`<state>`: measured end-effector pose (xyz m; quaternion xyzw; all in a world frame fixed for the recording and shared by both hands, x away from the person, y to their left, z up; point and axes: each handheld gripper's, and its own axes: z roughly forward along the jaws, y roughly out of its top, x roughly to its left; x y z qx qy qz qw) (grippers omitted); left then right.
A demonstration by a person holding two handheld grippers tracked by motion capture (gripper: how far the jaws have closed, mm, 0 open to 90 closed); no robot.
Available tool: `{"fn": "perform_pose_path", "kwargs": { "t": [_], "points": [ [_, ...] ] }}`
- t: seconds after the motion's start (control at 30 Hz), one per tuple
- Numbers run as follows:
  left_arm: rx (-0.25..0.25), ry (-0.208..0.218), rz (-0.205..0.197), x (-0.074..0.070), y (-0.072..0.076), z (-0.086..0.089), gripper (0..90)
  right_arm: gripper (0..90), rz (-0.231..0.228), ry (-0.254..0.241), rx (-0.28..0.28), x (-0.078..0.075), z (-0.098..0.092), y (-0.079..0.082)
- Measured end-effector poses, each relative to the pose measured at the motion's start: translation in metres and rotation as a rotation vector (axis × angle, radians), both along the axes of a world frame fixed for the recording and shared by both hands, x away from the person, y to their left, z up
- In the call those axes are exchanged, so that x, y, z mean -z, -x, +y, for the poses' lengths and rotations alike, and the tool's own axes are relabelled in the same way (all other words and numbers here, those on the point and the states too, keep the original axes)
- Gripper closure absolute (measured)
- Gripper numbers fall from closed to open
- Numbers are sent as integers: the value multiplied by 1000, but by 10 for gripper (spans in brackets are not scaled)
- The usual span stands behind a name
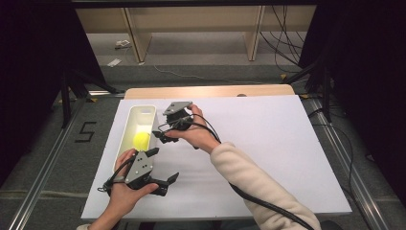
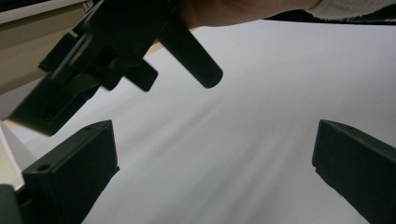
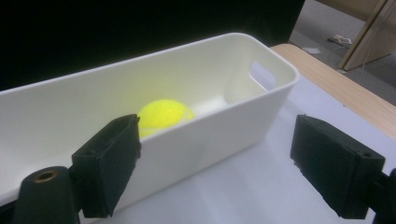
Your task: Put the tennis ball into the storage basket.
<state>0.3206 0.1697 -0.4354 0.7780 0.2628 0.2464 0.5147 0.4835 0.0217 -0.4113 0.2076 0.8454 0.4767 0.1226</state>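
The right gripper point(image 1: 159, 134) is held wide open and empty just beside the white bin point(image 3: 261, 100), jaws aimed at its long side wall. The bin's long axis runs away from the person, near the table's left edge. A yellow ball point(image 3: 166, 115) lies inside it, beyond the wall; the left gripper point(image 1: 165, 166), likewise open and empty, is held near the bin's near end.

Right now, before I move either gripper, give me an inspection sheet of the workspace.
Surface: white sheet over a wooden table.
Job's things: yellow ball lying inside the white bin at the sheet's left edge.
Clutter: nothing seen on the sheet.
Grippers: right gripper open, empty, beside the bin's wall; left gripper open, empty, near the bin's near end.
Cables: black cable trails along the right sleeve.
Surroundings: dark curtains, wooden frame legs, loose floor cables.
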Motion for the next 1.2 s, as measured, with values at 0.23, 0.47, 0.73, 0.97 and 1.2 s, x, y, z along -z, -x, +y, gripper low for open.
{"fn": "perform_pose_path", "kwargs": {
  "t": [0.23,0.47,0.73,0.97,1.2],
  "points": [
    [-4,2,-1,0,0,0,0,167,-4,-8,31,0,-27,2],
    [-7,1,-6,-1,0,0,0,168,0,-16,63,0,-50,4],
    [-12,6,-2,-1,0,1,0,168,-6,-21,98,0,-73,6],
    [-13,4,-4,-1,0,2,0,168,-12,-25,129,1,-98,11],
    [-14,4,-5,-1,0,1,0,169,-16,-33,170,1,-125,16]
  ]
}}
